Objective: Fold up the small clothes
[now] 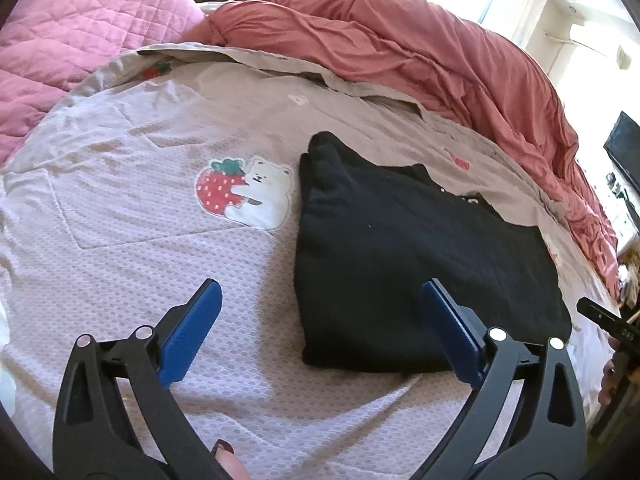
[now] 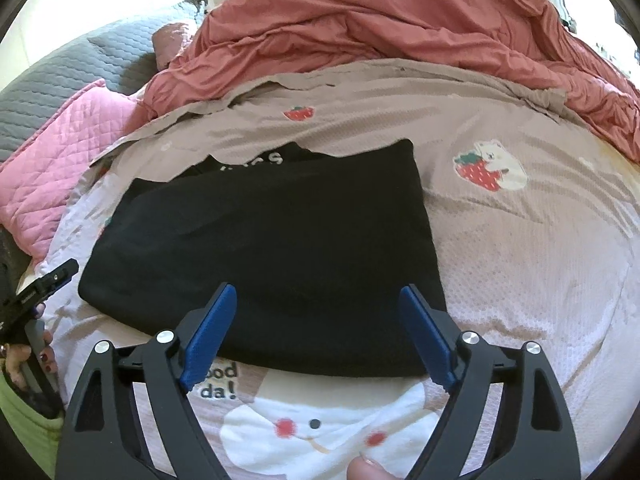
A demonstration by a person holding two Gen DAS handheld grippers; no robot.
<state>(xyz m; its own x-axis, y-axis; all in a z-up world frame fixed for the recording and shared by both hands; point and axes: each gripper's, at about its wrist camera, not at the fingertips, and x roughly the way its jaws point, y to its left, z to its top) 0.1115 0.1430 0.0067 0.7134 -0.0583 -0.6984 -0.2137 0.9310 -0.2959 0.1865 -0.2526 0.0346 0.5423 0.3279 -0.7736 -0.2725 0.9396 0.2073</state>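
A black garment (image 1: 420, 248) lies folded into a flat rectangle on the pale printed bed sheet (image 1: 120, 220). White lettering (image 2: 256, 162) peeks out at its far edge. My left gripper (image 1: 320, 286) hovers open over the garment's near left corner; one blue pad is above the sheet, the other above the cloth. In the right wrist view the same garment (image 2: 272, 232) fills the middle. My right gripper (image 2: 318, 289) hangs open over its near edge. Neither gripper has anything between its pads.
A crumpled red-pink duvet (image 1: 440, 64) is heaped along the far side of the bed (image 2: 380, 28). A pink quilted pillow (image 1: 80, 32) and a grey quilt (image 2: 80, 68) lie at the left. The sheet (image 2: 520, 280) carries strawberry and bear prints. A hand with painted nails (image 2: 44, 360) shows at the left edge.
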